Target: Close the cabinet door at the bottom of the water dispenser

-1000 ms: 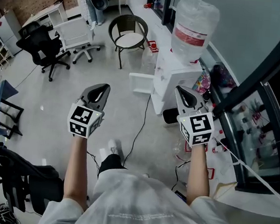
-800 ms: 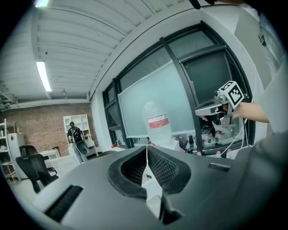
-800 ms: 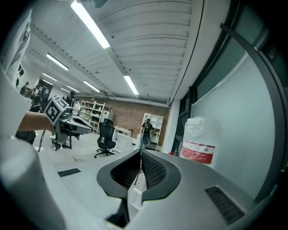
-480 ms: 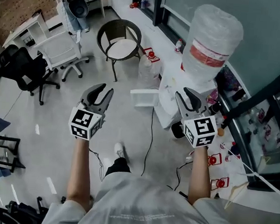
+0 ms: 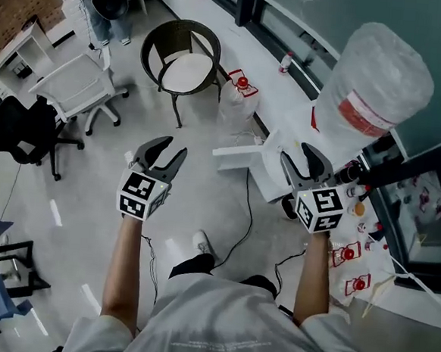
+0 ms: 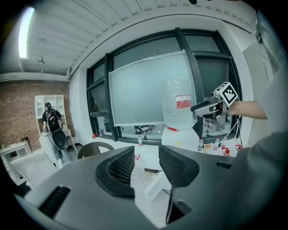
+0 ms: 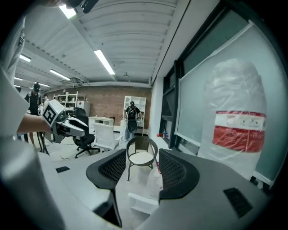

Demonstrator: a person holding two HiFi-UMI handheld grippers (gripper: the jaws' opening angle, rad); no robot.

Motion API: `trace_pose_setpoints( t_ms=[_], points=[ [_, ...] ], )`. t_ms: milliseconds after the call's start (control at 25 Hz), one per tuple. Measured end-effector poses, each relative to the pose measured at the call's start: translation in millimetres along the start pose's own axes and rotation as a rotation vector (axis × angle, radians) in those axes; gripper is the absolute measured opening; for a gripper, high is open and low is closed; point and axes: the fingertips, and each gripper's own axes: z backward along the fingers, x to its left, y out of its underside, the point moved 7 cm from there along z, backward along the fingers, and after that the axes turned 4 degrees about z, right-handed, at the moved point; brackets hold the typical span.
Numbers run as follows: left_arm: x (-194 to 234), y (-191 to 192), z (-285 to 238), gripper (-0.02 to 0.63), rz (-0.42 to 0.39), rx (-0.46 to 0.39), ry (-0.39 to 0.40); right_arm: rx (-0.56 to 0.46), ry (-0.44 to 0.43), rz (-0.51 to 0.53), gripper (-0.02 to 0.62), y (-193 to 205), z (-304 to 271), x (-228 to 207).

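The left gripper (image 5: pixel 166 150), left of centre, has jaws opening with nothing between them. The white cabinet door (image 5: pixel 236 156) stands open at centre. Its long axis runs across the frame, and its free edge points toward that gripper. The right gripper (image 5: pixel 301 156), also opening and empty, hangs over the water dispenser (image 5: pixel 284 138), probably nearer the hinge. Both forearms reach forward with the grippers tipped slightly down.

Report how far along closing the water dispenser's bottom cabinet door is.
Done: nothing yet. The cabinet door stands swung out from the water dispenser.
In hand: the left gripper and right gripper hover in front of it. Their fingers are opening with nothing between them, and neither touches the door.
Left: reach the door and push it shut.
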Motion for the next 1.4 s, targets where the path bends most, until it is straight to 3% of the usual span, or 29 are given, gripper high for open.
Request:
trace_pose_setpoints(
  t_ms=[280,480,680,840,920,1120,1400],
  points=[
    [35.3,77.4,-97.8,0.183,0.106,0.122,0.104,0.142,-0.042,-0.069,0.246,71.8,-81.1,5.6],
    [40.2,153.5,-192.2,0.194,0.174,0.227,0.175,0.247,-0.095,-0.088,0.261,157.9,-159.8,-3.7],
    [32.2,251.5,-282.9,0.210,0.173,0.360,0.250,0.349,-0.145,-0.096,0.264,257.1,-227.5,-4.5],
    [39.2,331.0,-343.6,0.210,0.331,0.364,0.252,0.431,-0.185,-0.079,0.269,329.6,-273.1,4.8],
    [41.5,369.4,-370.5,0.210,0.383,0.381,0.246,0.453,-0.172,-0.080,0.270,361.2,-287.4,8.3],
    [52.3,449.1,-429.8,0.210,0.360,0.444,0.264,0.492,-0.159,-0.131,0.275,435.1,-303.5,22.9],
    [54.8,507.9,-476.2,0.224,0.503,0.528,0.343,0.556,-0.156,-0.123,0.273,499.5,-289.2,38.2]
  ],
)
